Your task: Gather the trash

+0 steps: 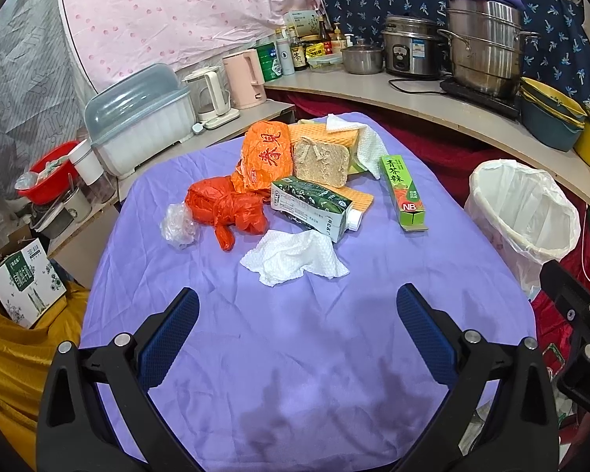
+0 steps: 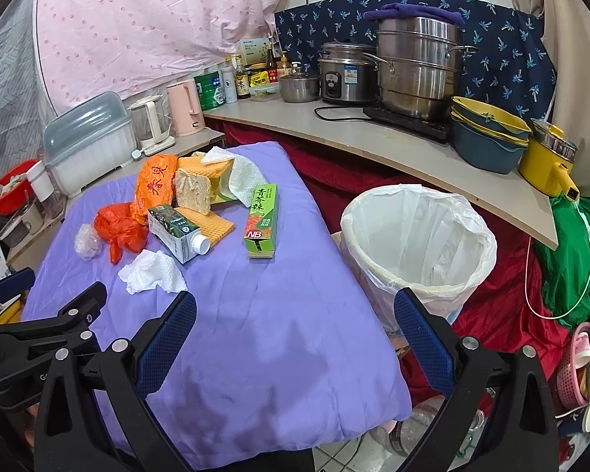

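Trash lies piled on the purple-covered table [image 1: 295, 354]: a crumpled white tissue [image 1: 295, 257], a green-white milk carton [image 1: 314, 206], an orange plastic bag [image 1: 228, 208], a clear plastic wad [image 1: 179, 226], an orange wrapper [image 1: 265, 157], a bread slice [image 1: 320, 161] and a green box [image 1: 403, 192]. A white-lined bin [image 1: 525, 212] stands right of the table, also in the right wrist view [image 2: 417, 244]. My left gripper [image 1: 297, 314] is open and empty, just short of the tissue. My right gripper [image 2: 295, 318] is open and empty over the table's right edge [image 2: 373, 314].
A curved counter [image 2: 373, 137] behind holds steel pots [image 2: 417, 67], a rice cooker [image 2: 344, 74], bowls [image 2: 487, 133], bottles and a pink kettle [image 2: 185, 108]. A dish box [image 1: 137, 118] stands at the left. Red cloth [image 2: 503, 314] lies around the bin.
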Demonstrator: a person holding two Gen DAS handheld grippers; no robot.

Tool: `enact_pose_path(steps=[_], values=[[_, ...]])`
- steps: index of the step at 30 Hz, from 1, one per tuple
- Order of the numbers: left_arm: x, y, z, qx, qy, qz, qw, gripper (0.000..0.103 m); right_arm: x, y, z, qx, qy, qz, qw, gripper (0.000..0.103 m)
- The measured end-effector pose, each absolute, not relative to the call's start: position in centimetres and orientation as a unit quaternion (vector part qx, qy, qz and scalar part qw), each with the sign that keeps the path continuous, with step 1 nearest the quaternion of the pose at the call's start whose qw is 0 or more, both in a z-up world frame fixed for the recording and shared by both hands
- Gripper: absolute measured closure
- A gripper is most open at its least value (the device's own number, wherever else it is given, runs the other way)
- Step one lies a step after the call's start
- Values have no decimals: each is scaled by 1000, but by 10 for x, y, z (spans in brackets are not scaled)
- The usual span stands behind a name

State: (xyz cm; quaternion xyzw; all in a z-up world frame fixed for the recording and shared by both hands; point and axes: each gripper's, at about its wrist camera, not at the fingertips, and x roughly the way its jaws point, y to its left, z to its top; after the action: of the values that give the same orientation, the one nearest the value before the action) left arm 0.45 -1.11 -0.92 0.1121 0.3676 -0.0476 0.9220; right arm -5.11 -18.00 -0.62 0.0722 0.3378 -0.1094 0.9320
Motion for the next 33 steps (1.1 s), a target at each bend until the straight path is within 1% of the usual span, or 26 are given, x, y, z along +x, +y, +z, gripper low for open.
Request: enact_pose_path(steps=[33], values=[[-4,-4,-1,110,366,-53,923,7,-59,-177,-3,72,335,-109,933,7]])
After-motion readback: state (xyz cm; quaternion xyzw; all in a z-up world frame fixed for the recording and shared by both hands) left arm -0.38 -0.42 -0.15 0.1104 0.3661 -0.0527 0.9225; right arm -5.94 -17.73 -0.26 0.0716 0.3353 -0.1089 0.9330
